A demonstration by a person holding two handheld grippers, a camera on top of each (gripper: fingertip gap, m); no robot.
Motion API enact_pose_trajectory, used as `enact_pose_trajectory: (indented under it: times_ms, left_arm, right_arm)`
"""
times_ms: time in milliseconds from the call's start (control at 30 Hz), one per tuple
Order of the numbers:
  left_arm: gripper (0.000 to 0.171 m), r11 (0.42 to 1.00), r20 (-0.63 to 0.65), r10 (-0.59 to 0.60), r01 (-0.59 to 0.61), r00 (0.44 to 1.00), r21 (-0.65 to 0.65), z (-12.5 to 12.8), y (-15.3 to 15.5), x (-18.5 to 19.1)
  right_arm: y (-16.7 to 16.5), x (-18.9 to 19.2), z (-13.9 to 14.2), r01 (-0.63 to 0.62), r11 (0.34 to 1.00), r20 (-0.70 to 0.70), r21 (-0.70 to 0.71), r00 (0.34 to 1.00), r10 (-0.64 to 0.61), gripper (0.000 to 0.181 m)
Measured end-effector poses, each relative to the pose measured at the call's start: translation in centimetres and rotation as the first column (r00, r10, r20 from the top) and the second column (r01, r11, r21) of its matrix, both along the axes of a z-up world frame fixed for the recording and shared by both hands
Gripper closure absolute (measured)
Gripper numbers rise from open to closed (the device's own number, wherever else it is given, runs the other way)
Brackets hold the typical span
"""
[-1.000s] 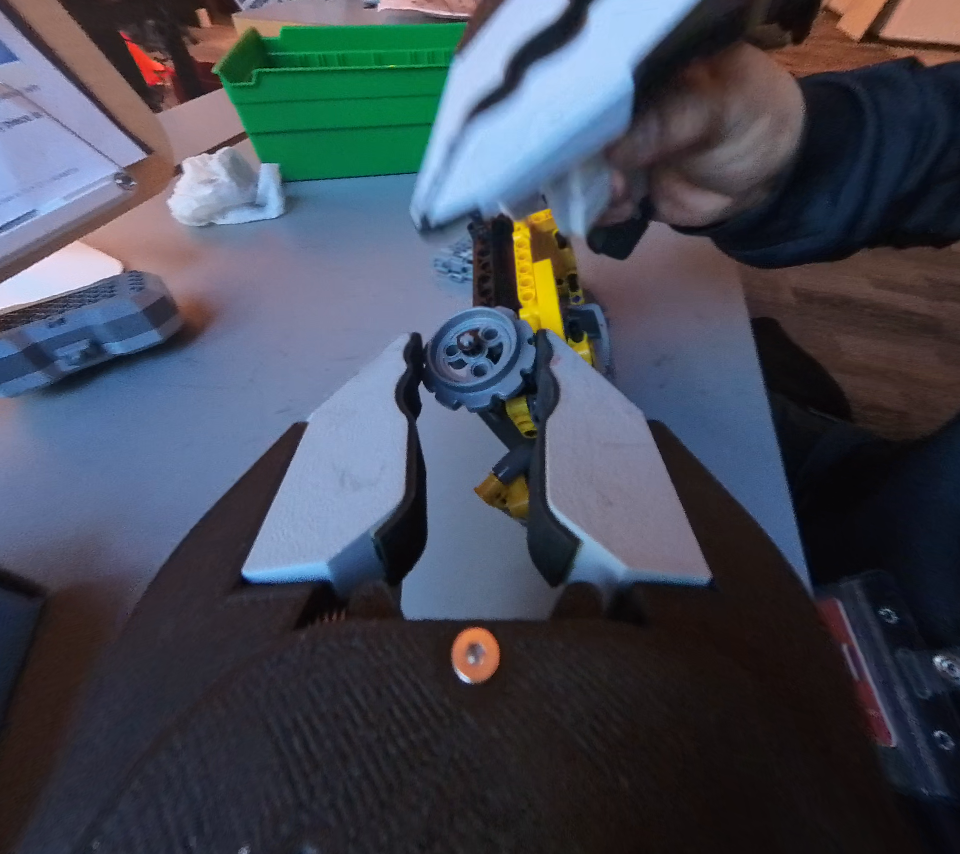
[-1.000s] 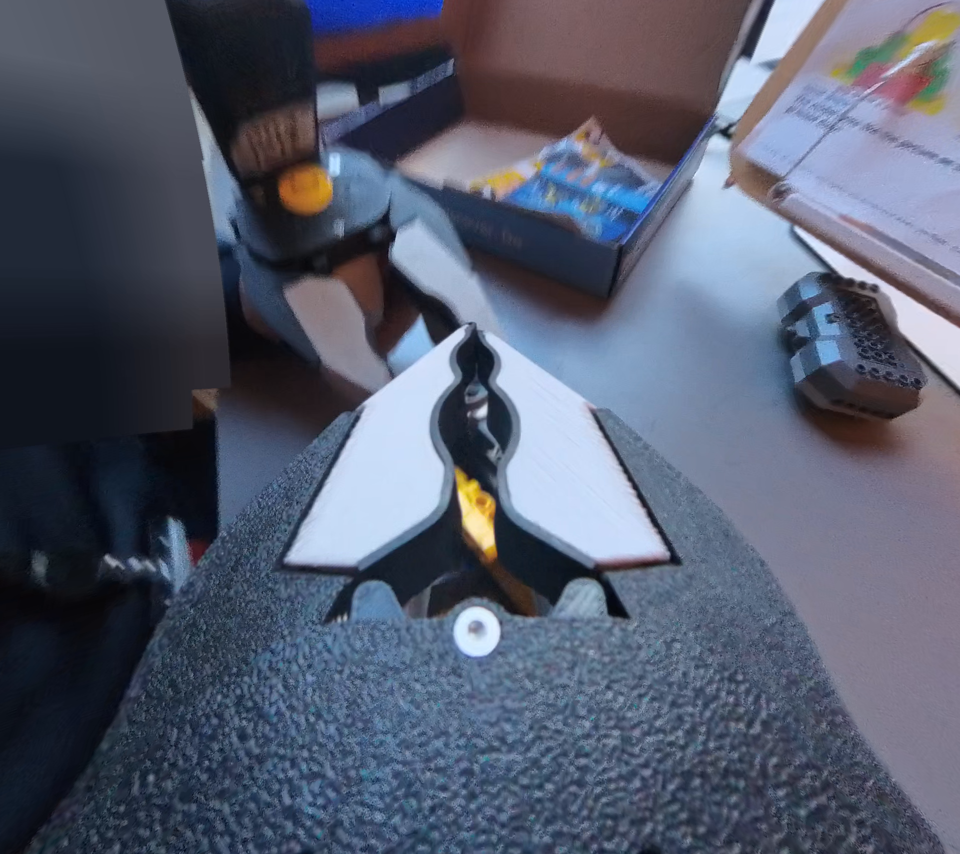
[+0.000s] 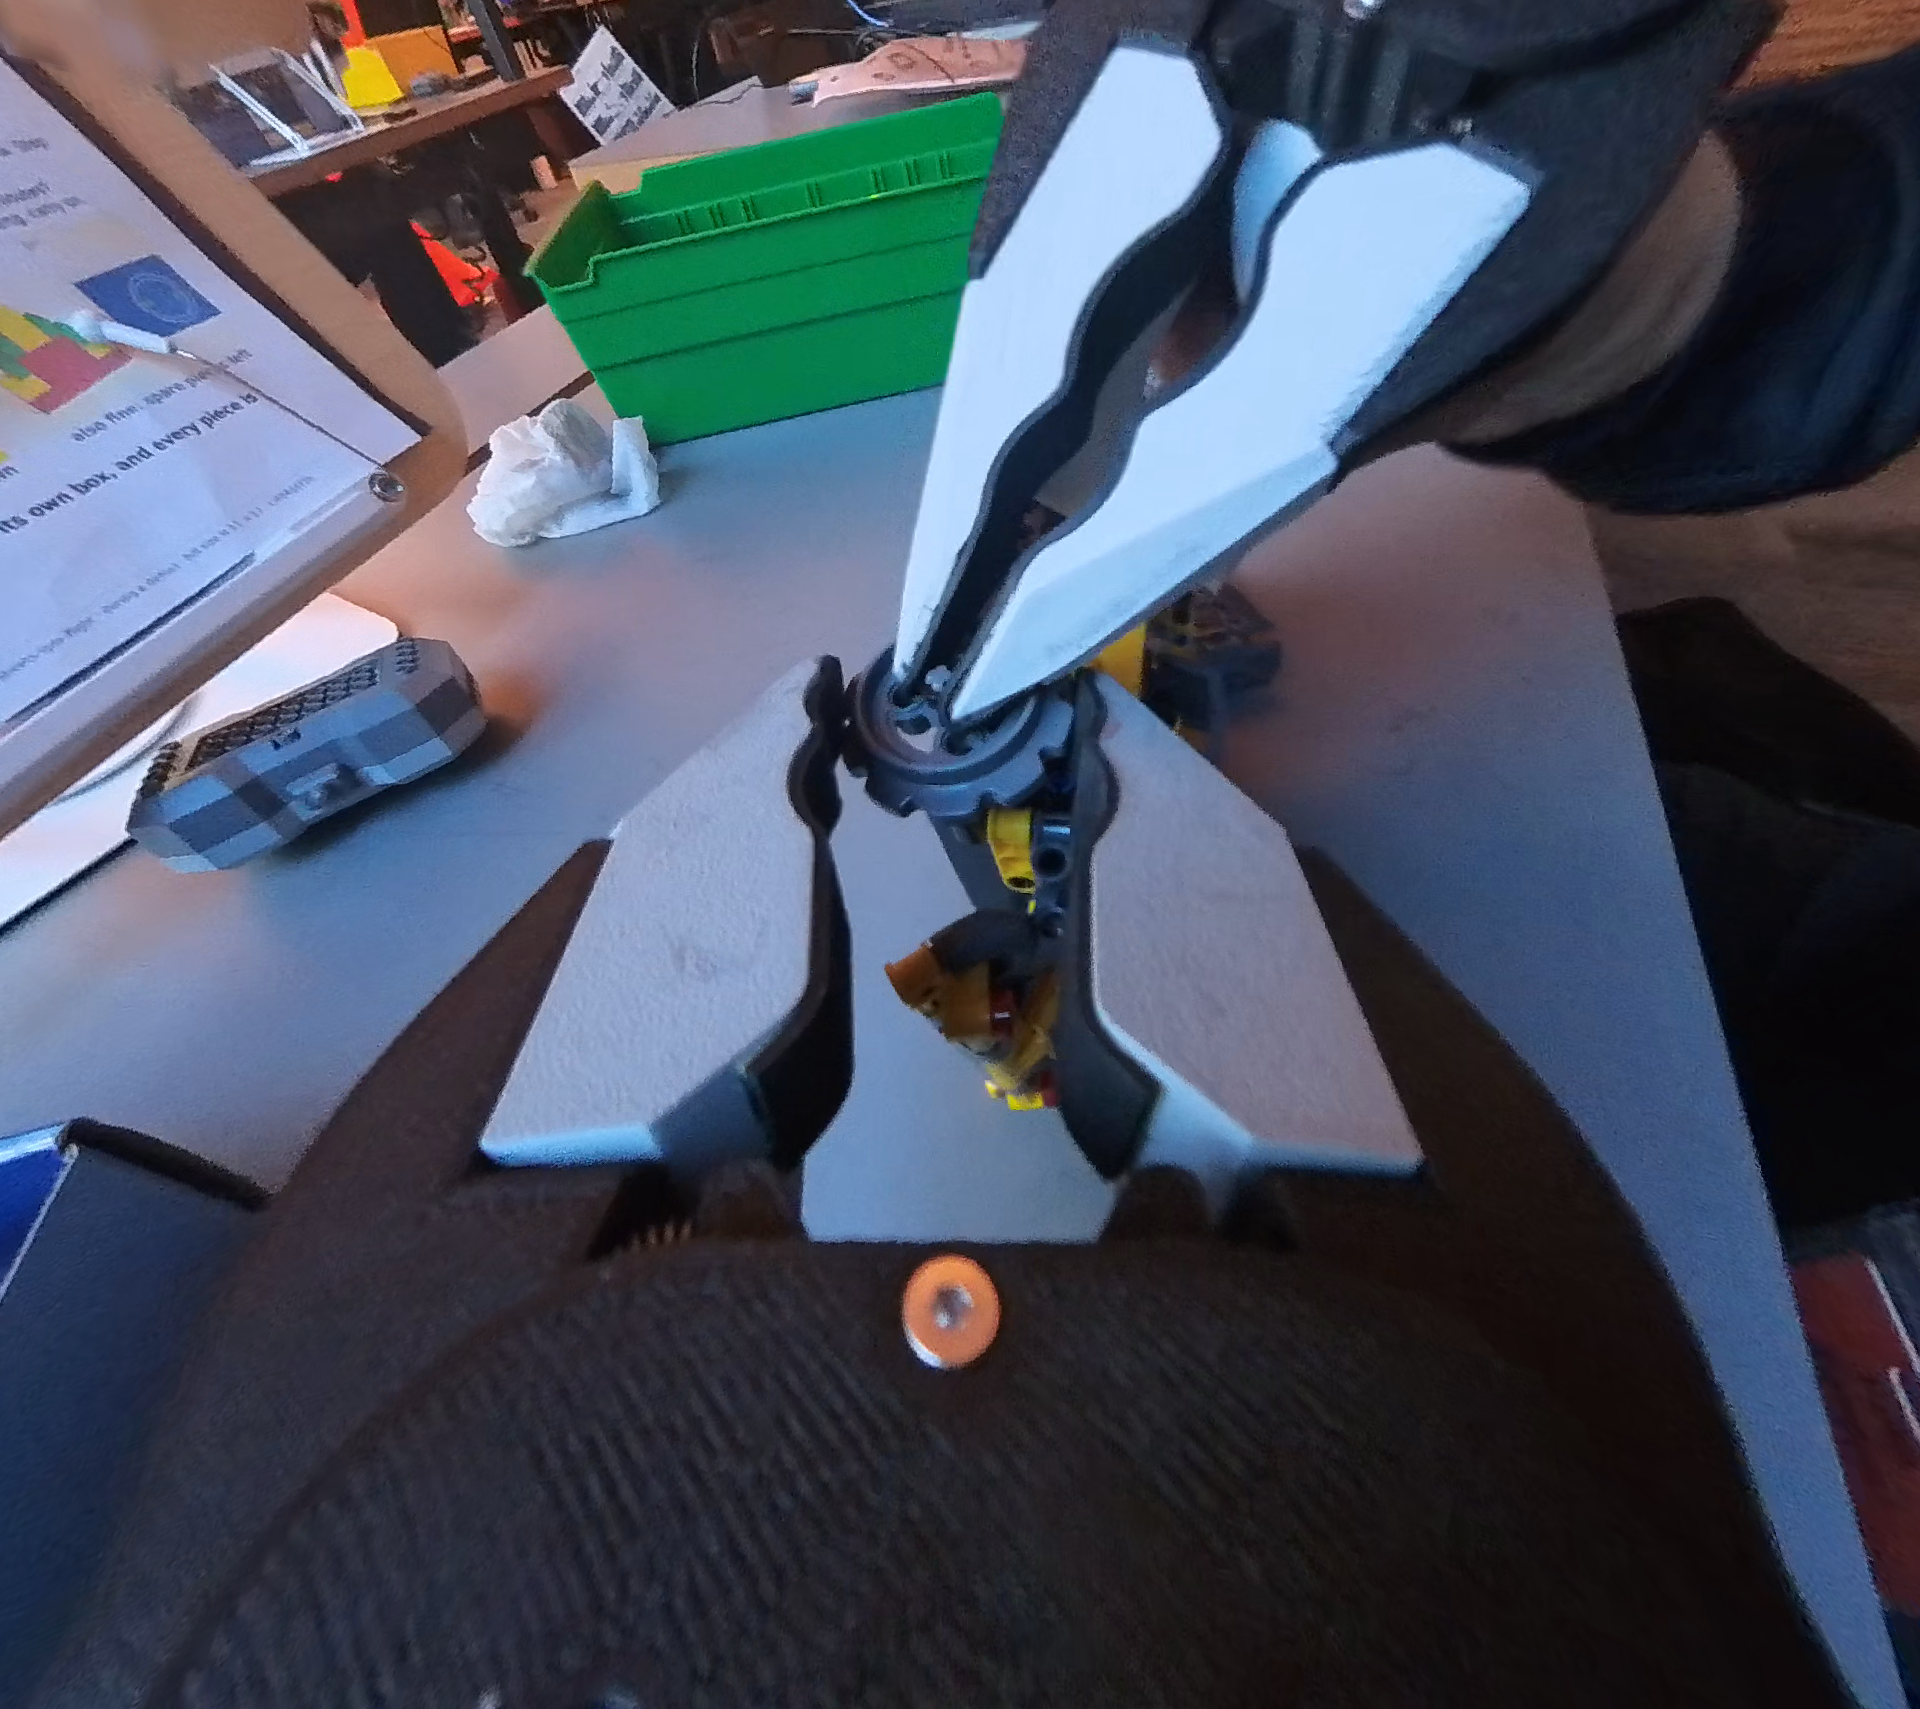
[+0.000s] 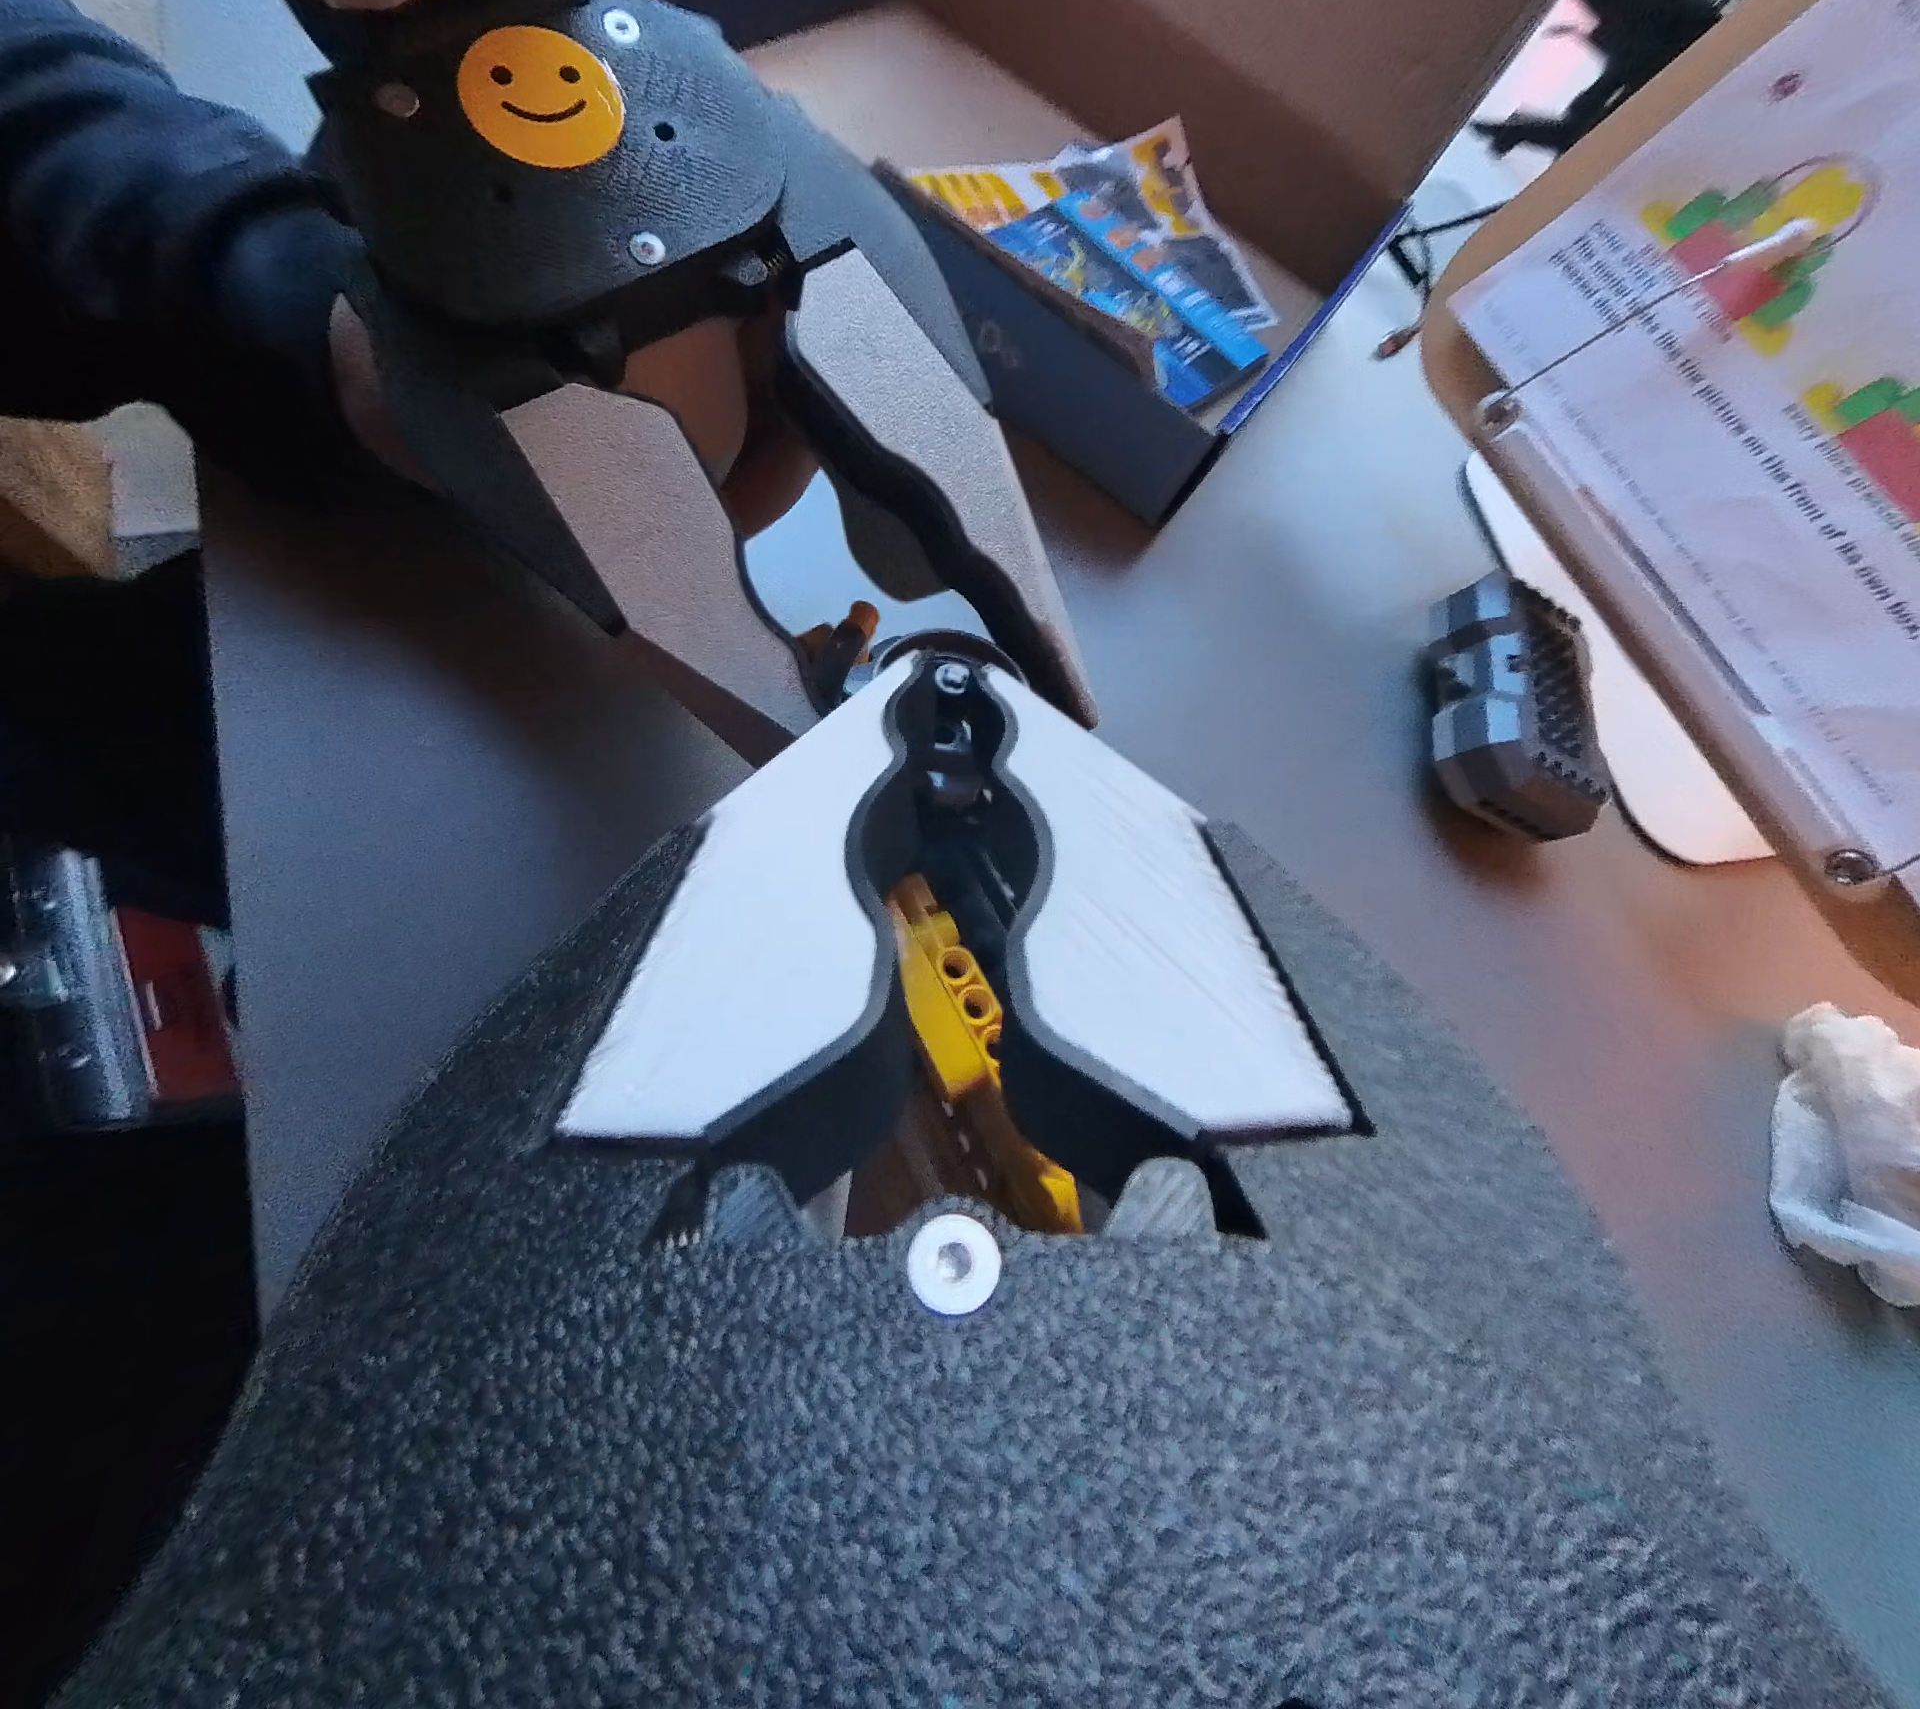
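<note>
The right gripper [image 3: 932,691] had descended, tips pinching a small black pin [image 4: 948,729] at the grey wheel [image 3: 951,750] clamped by the left gripper [image 3: 951,729]; only the right view showed the open cardboard box [image 4: 1174,28] far behind.

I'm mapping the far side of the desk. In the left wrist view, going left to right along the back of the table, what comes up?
Slanted instruction board → grey studded block → crumpled white tissue → green bin → right gripper, its tips at the grey wheel.

Matt grey table [image 3: 665,620], crumpled paper [image 3: 561,470]
</note>
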State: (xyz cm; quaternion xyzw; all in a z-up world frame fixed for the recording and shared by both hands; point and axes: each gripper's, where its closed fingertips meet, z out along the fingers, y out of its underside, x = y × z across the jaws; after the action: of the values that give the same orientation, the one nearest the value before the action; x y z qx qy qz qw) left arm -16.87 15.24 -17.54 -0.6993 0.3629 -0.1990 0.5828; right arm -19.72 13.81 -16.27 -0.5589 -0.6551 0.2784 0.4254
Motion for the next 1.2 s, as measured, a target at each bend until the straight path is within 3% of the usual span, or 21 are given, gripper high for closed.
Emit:
enact_pose_trajectory:
  times_ms: [167, 500, 567, 633, 700, 833, 1000, 1100, 1200]
  left_arm:
    - [0.129, 1.000, 0.056, -0.005, 0.005, 0.998, 0.008, 0.6, -0.1, 0.0]
    - [0.129, 0.999, 0.064, -0.004, 0.002, 0.998, 0.038, 1.1, -0.2, 0.0]
    - [0.128, 1.000, 0.022, -0.001, 0.002, 1.000, -0.014, -0.2, -0.1, 0.0]
    - [0.130, 0.999, 0.084, -0.018, 0.021, 0.996, -0.034, 0.0, -0.3, 0.2]
    - [0.130, 1.000, 0.054, -0.011, 0.012, 0.998, -0.009, -0.1, -0.2, 0.1]
    - [0.130, 1.000, 0.061, -0.017, 0.017, 0.998, -0.001, 0.0, -0.3, 0.2]
    - [0.129, 1.000, 0.075, -0.025, 0.023, 0.997, 0.019, 0.1, -0.2, 0.1]
    - [0.130, 0.997, 0.042, -0.025, 0.022, 0.999, 0.070, 0.3, -0.2, -0.1]
    - [0.130, 0.995, 0.020, -0.027, 0.025, 0.999, 0.102, 0.3, -0.3, 0.0]
  right_arm:
    - [0.0, -0.2, 0.7, 0.013, 0.998, -0.155, -0.060, 0.988, -0.022, 0.181]
    - [-0.1, -0.2, 1.2, 0.008, 0.992, -0.208, -0.123, 0.978, -0.034, 0.181]
    - [0.3, 0.0, 2.9, 0.011, 0.984, -0.313, -0.177, 0.948, -0.067, 0.179]
    - [1.7, 1.0, 5.6, 0.020, 0.971, -0.404, -0.238, 0.907, -0.117, 0.179]
    - [2.4, 1.2, 5.8, 0.031, 0.965, -0.369, -0.261, 0.920, -0.129, 0.179]
    - [1.5, 1.2, 3.5, 0.024, 0.955, -0.225, -0.295, 0.970, -0.094, 0.179]
    - [1.8, 2.2, 3.8, 0.057, 0.953, -0.247, -0.298, 0.960, -0.134, 0.179]
    - [4.5, 5.4, 6.5, 0.167, 0.956, -0.309, -0.242, 0.921, -0.239, 0.178]
    - [11.7, 13.3, 10.3, 0.438, 0.887, -0.368, -0.147, 0.808, -0.459, 0.179]
